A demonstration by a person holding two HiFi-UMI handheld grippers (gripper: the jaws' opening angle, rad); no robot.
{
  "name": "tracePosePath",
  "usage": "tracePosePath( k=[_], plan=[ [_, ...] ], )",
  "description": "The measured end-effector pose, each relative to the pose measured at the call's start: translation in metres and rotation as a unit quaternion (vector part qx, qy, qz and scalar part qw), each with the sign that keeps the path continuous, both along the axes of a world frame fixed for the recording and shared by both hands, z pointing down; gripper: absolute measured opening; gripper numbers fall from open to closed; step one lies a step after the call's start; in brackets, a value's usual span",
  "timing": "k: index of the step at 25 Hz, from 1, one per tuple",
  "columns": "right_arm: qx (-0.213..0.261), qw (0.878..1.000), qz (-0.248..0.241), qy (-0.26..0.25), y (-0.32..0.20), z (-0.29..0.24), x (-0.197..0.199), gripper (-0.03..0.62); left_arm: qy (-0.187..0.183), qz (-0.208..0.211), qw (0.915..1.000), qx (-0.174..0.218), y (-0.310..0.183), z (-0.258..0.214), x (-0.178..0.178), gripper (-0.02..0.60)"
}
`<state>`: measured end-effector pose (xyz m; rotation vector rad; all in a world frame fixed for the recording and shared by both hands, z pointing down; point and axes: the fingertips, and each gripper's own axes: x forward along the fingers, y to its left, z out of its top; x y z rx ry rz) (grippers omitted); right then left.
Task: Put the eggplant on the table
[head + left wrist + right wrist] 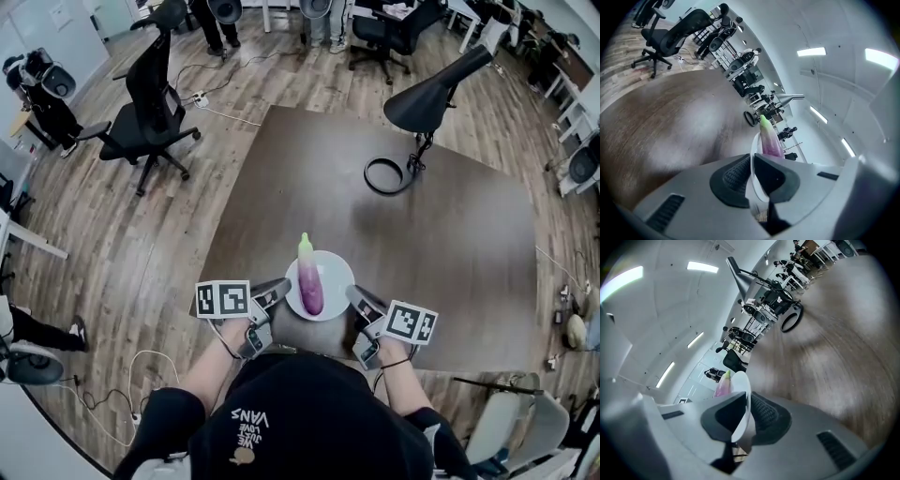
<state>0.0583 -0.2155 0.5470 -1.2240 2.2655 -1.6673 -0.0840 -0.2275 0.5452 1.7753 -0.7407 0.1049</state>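
Note:
A purple eggplant (309, 281) with a green stem end lies on a white plate (333, 272) at the near edge of the dark table (450, 253). My left gripper (277, 292) is shut on the plate's left rim, and my right gripper (356, 302) is shut on its right rim. In the left gripper view the plate (753, 161) runs edge-on between the jaws, with the eggplant (769, 140) beyond. The right gripper view shows the plate (742, 404) pinched the same way and the eggplant (723, 385) peeking out behind it.
A black desk lamp (433, 94) with a ring base (384, 175) stands at the table's far side. A black office chair (150, 103) is on the wooden floor to the left. More chairs and desks lie beyond the table.

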Motion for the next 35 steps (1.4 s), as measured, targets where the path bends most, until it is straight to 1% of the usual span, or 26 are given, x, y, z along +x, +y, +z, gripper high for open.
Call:
tracePosePath(
  k=[8, 13, 22, 27, 35],
  plan=[
    [-0.006, 1.0, 0.004, 0.015, -0.012, 0.017, 0.003, 0.035, -0.007, 0.006, 0.9999, -0.004, -0.014, 0.017, 0.003, 0.034],
    [-0.011, 1.0, 0.008, 0.012, -0.02, 0.028, 0.002, 0.035, -0.016, 0.009, 0.9998, -0.004, -0.023, 0.028, 0.003, 0.034],
    [-0.035, 0.999, 0.009, 0.018, -0.022, 0.056, 0.0, 0.035, -0.042, 0.024, 0.9985, -0.026, -0.028, 0.055, 0.002, 0.035],
    [-0.048, 0.998, 0.002, 0.029, -0.022, 0.07, -0.004, 0.035, -0.055, 0.026, 0.9972, -0.043, -0.027, 0.071, -0.002, 0.035],
    [-0.067, 0.997, 0.001, 0.046, -0.024, 0.091, -0.001, 0.035, -0.073, 0.034, 0.9951, -0.057, -0.031, 0.09, 0.001, 0.037]
  ],
)
